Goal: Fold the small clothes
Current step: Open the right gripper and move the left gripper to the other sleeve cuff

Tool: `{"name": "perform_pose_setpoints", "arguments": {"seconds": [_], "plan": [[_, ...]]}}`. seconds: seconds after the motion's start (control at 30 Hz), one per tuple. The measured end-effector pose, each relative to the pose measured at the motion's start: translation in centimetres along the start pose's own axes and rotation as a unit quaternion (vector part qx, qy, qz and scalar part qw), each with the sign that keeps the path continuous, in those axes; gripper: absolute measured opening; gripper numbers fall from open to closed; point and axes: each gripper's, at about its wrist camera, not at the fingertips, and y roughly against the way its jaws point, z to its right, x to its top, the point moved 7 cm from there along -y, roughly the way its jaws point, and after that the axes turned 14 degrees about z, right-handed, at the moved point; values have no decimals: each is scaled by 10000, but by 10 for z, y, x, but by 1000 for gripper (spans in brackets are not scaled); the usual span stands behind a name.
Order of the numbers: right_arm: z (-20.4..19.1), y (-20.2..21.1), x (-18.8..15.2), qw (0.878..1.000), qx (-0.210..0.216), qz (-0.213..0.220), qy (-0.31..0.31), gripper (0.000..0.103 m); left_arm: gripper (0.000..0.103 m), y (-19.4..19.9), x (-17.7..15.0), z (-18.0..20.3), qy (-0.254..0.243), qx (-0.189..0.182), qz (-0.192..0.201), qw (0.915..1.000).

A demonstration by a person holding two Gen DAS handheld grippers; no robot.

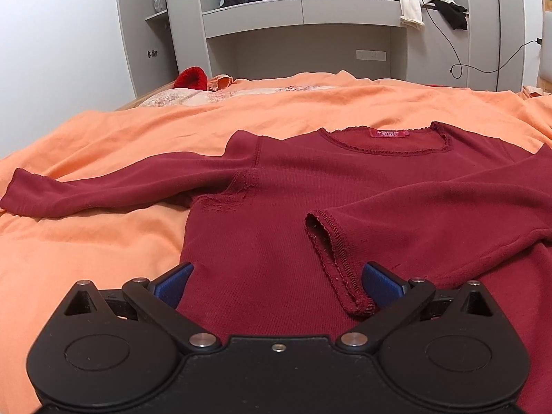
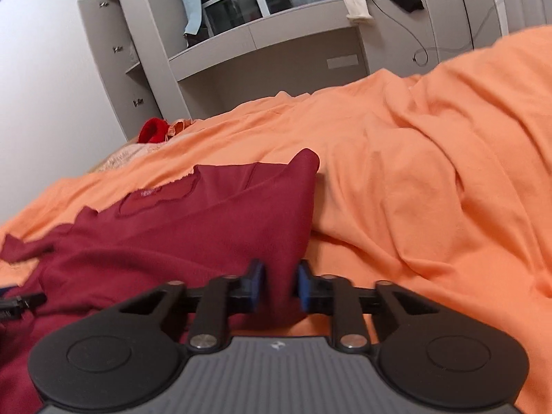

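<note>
A dark red long-sleeved shirt [image 1: 310,186] lies front up on the orange bed cover [image 1: 120,127], neck label at the far end. Its left sleeve [image 1: 86,189] stretches out to the left. Its right sleeve is folded across the body, cuff [image 1: 331,241] near my left gripper [image 1: 276,284], which is open over the shirt's lower body. In the right wrist view my right gripper [image 2: 278,286] is shut on the shirt's right side [image 2: 207,227], which it lifts off the cover.
A bright red item [image 1: 190,77] and a patterned pillow [image 1: 172,98] lie at the bed's far left. Grey cabinets and shelves [image 1: 303,34] stand behind the bed, with clothes [image 1: 431,3] and a cable hanging there. Orange cover [image 2: 431,172] bunches up to the right.
</note>
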Motion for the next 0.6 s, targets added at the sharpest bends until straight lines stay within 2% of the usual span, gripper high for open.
{"name": "perform_pose_setpoints", "arguments": {"seconds": [0.13, 0.2, 0.27, 0.4, 0.5, 0.6], "plan": [[-2, -1, -7, 10000, -63, 44, 53, 17, 103, 0, 0, 0, -5, -10, -1, 10000], [1, 3, -8, 9998, -104, 146, -26, 27, 103, 1, 1, -2, 32, -52, 2, 10000], [6, 9, -4, 9994, -169, 277, -133, 44, 102, 5, 5, -5, 160, -119, 92, 9998], [8, 23, 7, 9983, -184, 527, -173, 50, 102, 28, 27, -27, 857, -270, 857, 9923], [-2, 34, 13, 9978, -80, 648, -114, 70, 102, 35, 36, -51, 1154, 91, 1186, 9862], [-19, 47, 18, 9970, 179, 745, -143, 82, 102, 32, 36, -84, 1515, 598, 1147, 9799]]}}
